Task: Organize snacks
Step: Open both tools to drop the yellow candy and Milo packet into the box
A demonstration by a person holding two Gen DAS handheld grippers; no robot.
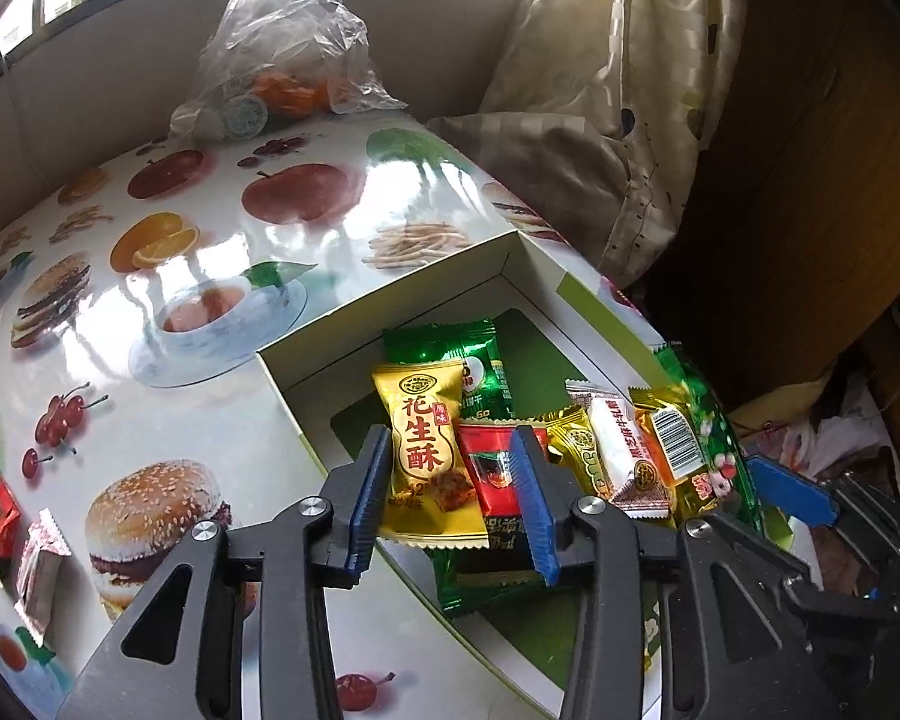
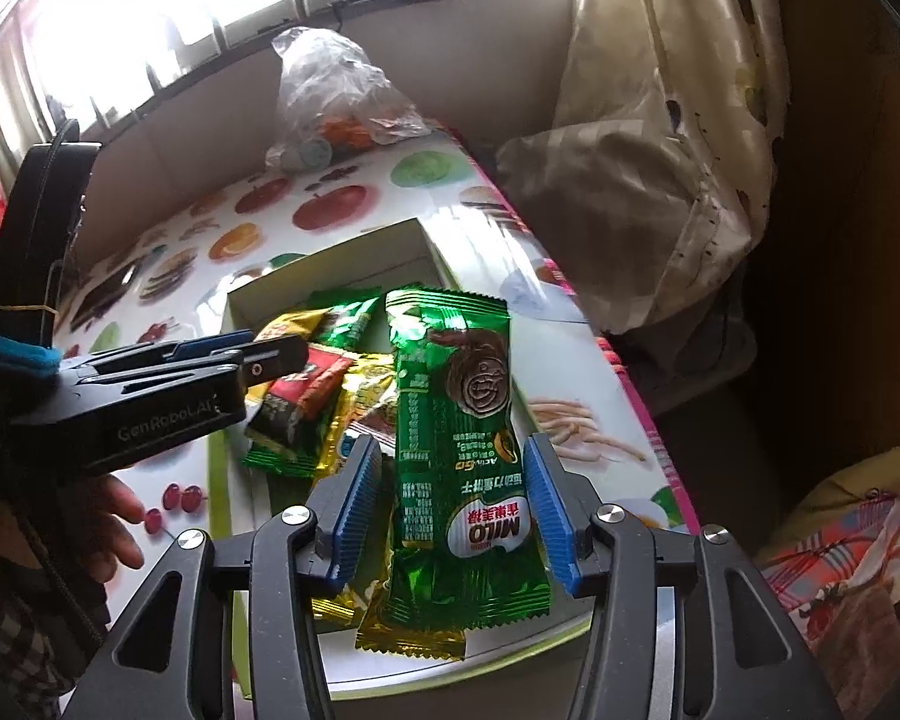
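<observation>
Surface (image 1: 168,396): glossy, printed with fruit and burgers; bears all below.

Clear plastic bag (image 1: 282,42): far end of surface, well apart from the work.

Open white box (image 1: 390,294): shallow, green-floored, at the near right corner of surface; holds a loose heap of wrapped snacks.

Green Milo packet (image 2: 456,420): on top of the heap, long axis running straight away from the right gripper (image 2: 450,498), near end lying between the fingers. Blue pads stand clear of both long edges; parted, gripping nothing. Appears just released or about to be taken; cannot tell which.

Gold peanut-candy packet (image 1: 423,450): upright in the left-wrist view, long axis along the pointing line of the left gripper (image 1: 450,498), lying against the left-hand finger, with a red packet (image 1: 492,474) beside it toward the other finger. Fingers partly parted, no squeeze evident.

Two small stray wrapped snacks (image 1: 36,558): outside the box, on surface at far left, nearer the left gripper; likely next candidates for the box.
</observation>
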